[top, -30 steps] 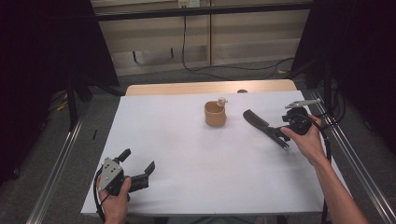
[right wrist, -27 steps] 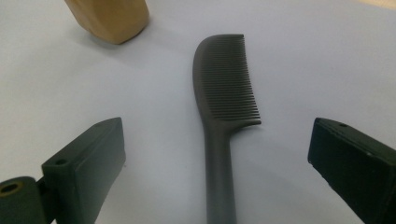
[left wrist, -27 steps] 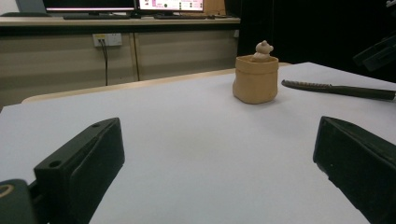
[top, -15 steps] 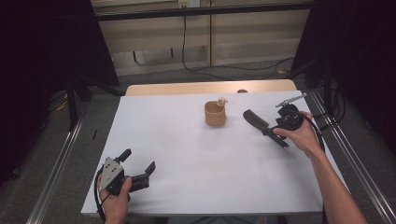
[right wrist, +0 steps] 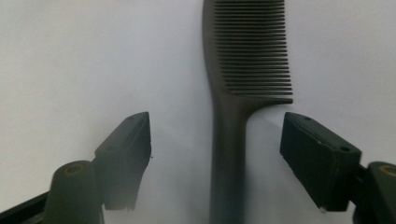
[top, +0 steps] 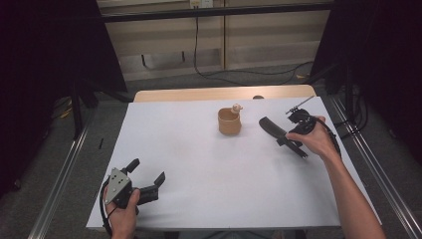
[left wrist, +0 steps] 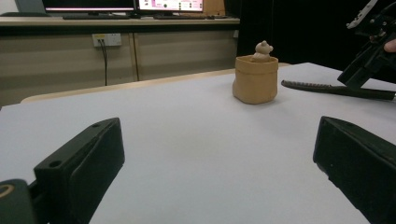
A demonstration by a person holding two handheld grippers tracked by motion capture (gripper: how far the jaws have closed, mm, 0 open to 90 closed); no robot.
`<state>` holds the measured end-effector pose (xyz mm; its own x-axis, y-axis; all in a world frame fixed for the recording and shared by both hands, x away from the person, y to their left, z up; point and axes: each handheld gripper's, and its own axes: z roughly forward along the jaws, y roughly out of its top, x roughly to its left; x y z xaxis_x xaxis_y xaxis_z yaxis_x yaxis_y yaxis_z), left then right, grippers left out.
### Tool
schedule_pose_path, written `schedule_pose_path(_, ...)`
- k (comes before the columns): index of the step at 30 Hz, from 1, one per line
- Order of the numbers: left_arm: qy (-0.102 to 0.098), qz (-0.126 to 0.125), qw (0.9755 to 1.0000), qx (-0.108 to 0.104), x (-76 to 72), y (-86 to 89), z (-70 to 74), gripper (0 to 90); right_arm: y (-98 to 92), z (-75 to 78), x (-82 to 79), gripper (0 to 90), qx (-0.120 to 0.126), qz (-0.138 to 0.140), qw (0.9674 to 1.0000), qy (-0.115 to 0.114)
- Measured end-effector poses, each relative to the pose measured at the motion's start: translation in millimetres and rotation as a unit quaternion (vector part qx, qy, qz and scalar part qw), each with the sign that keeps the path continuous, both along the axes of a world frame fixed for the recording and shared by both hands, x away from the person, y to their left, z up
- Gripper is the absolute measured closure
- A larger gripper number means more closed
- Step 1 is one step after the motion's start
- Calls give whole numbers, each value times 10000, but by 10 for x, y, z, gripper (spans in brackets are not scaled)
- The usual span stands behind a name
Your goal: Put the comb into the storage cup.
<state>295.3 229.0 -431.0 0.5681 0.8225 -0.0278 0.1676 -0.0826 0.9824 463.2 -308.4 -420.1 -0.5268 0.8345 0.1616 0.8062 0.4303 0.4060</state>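
On the white table [top: 199, 164] lies a black comb [right wrist: 229, 135]. The right gripper [right wrist: 217, 154], jaws just closing (not yet touching), should centre on its handle; the left gripper [top: 147, 181] rests open.

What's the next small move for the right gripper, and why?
Probably keep closing the right gripper on the comb. Its jaws have just been closing, the handle lies between them on the table, and gaps remain on both sides, so the pads aren't pressing it yet.
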Motion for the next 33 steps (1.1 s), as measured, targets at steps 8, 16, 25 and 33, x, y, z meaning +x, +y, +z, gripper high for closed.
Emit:
schedule_pose_path(8, 1, -11, 10000, 3, 1, 1, 1, 21, 2, -43, 48, 369, -295, 53, 9994, 154)
schedule_pose_path(16, 18, -43, 10000, 30, 3, -7, 0, 21, 39, -78, 58, 468, -470, 124, 9986, 218)
schedule_pose_path(25, 24, -49, 10000, 22, 6, -8, 0, 21, 101, -66, 84, 528, -804, 179, 9963, 262)
schedule_pose_path(33, 19, -43, 10000, 3, 6, -2, 4, 21, 183, -59, 128, 592, -1003, 268, 9942, 291)
